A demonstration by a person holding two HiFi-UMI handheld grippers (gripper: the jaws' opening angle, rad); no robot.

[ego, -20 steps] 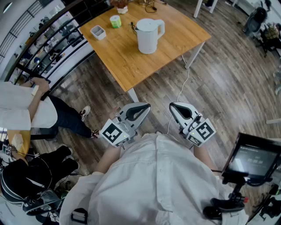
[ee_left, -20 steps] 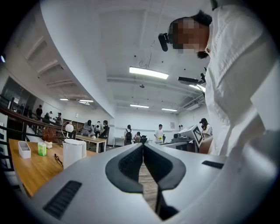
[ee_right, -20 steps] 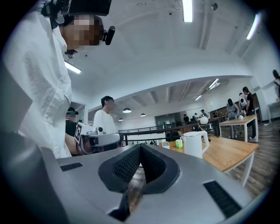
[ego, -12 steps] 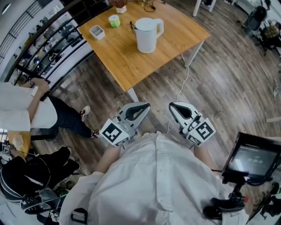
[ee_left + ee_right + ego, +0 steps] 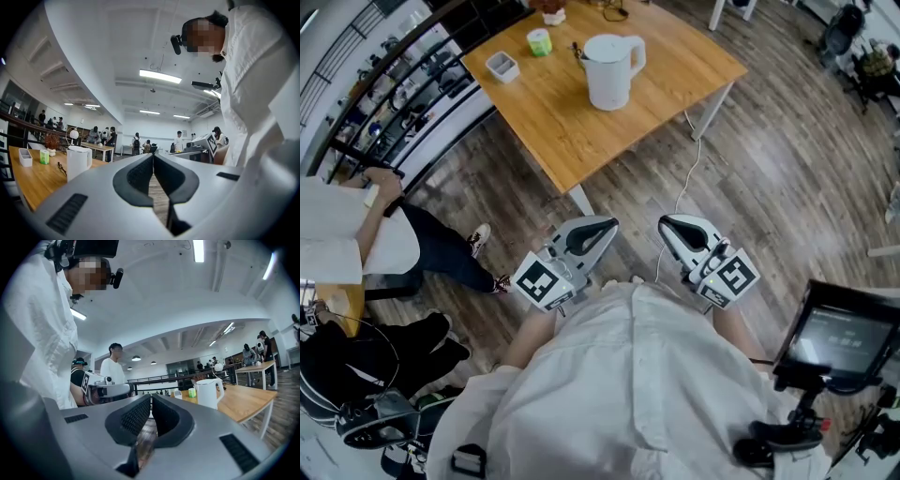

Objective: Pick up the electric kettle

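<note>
The white electric kettle (image 5: 607,70) stands upright on the wooden table (image 5: 581,131), handle to the right. It also shows at the left of the left gripper view (image 5: 78,163) and right of centre in the right gripper view (image 5: 207,393). My left gripper (image 5: 609,225) and right gripper (image 5: 664,223) are held level, close to the person's chest and above the floor, well short of the table. Both are shut with nothing between the jaws, which meet at the tips (image 5: 153,155) (image 5: 151,397).
On the table lie a small white container (image 5: 502,66), a green cup (image 5: 539,42) and a dark cable (image 5: 577,52). A white cord (image 5: 689,178) hangs off the table's near corner to the floor. A seated person (image 5: 384,234) is at the left, a monitor (image 5: 839,337) at the lower right.
The table and kettle sit slightly farther up and left in the head view. Both grippers have stayed where they were, shut.
</note>
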